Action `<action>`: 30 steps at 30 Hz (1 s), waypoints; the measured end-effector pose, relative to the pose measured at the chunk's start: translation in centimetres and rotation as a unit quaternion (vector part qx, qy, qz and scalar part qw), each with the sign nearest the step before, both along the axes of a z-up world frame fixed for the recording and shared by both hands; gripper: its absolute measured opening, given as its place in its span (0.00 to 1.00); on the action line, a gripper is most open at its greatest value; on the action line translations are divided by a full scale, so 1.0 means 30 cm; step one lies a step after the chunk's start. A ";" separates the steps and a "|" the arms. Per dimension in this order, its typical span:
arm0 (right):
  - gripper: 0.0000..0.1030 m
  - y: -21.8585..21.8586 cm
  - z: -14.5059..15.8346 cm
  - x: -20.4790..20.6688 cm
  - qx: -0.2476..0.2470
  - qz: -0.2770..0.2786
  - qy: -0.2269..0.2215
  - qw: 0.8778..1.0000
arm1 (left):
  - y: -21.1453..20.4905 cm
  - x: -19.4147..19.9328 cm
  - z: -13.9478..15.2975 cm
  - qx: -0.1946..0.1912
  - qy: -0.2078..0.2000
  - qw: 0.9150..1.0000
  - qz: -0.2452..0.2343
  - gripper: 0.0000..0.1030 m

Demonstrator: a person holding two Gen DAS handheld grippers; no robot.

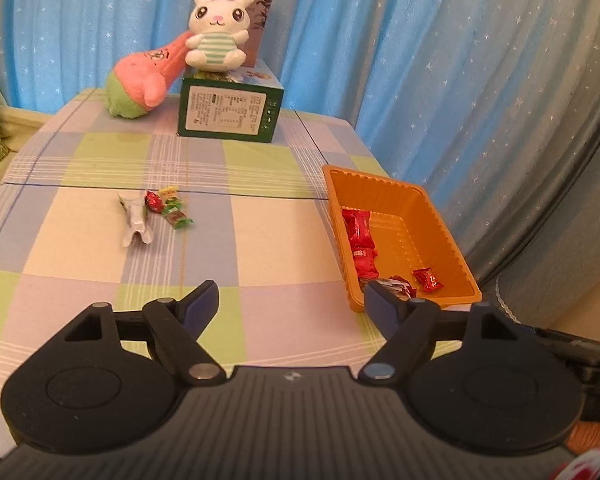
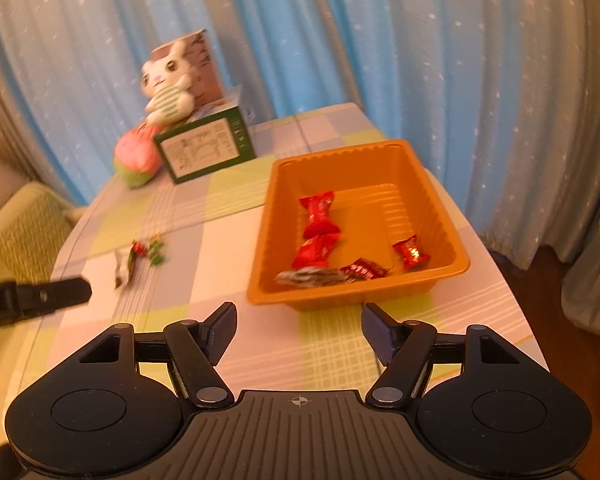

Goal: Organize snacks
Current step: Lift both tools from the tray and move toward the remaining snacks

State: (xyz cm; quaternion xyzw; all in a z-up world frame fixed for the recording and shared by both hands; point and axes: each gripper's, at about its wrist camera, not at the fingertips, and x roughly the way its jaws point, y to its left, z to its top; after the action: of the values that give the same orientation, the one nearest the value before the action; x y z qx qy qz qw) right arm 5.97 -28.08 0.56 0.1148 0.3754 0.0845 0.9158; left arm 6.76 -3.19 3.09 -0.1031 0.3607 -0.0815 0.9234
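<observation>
An orange plastic tray (image 1: 440, 216) (image 2: 428, 168) sits on the right of the checked tablecloth. It holds several red wrapped snacks (image 1: 360, 236) (image 2: 318, 226) and a dark silver one (image 2: 310, 276). A small loose pile lies left of the tray: a silver wrapper (image 1: 134, 216), a red candy (image 1: 153, 201) and green-wrapped candies (image 1: 174, 212); it shows blurred in the right wrist view (image 2: 140, 256). My left gripper (image 1: 292, 300) is open and empty above the table's near side. My right gripper (image 2: 298, 328) is open and empty just in front of the tray.
A green box (image 1: 230, 112) (image 2: 206, 148) stands at the back with a white bunny plush (image 1: 218, 32) on it and a pink-green plush (image 1: 144, 80) leaning beside it. Blue star curtains hang behind. The table edge runs close to the tray's right side. The left gripper's finger (image 2: 40, 298) shows at the left.
</observation>
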 end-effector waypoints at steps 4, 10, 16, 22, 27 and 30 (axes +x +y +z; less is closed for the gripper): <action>0.68 0.044 0.000 -0.019 -0.005 0.012 0.002 1.000 | 0.033 -0.032 0.007 0.006 -0.002 1.000 0.009 0.77; 0.68 0.100 0.004 -0.025 -0.010 0.031 0.000 0.999 | 0.096 -0.056 0.001 0.013 0.008 0.999 0.032 0.78; 0.68 0.139 -0.003 -0.021 -0.012 0.043 0.002 0.999 | 0.148 -0.080 -0.004 0.009 0.007 0.999 0.045 0.78; 0.68 0.173 -0.011 -0.016 -0.014 0.053 0.005 0.998 | 0.184 -0.089 -0.008 0.008 0.006 0.999 0.053 0.78; 0.68 0.195 -0.017 -0.005 -0.015 0.058 0.005 0.998 | 0.212 -0.091 -0.015 0.011 0.006 0.998 0.061 0.77; 0.68 0.212 -0.019 0.003 -0.016 0.062 0.004 0.998 | 0.237 -0.089 -0.021 0.011 0.007 0.997 0.070 0.77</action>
State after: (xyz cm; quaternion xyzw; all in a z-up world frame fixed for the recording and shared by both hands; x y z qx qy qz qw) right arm 6.06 -21.71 -0.01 0.0772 0.3870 0.1348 0.9089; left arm 4.10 3.91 2.45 -0.1185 0.3603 -0.0119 0.9252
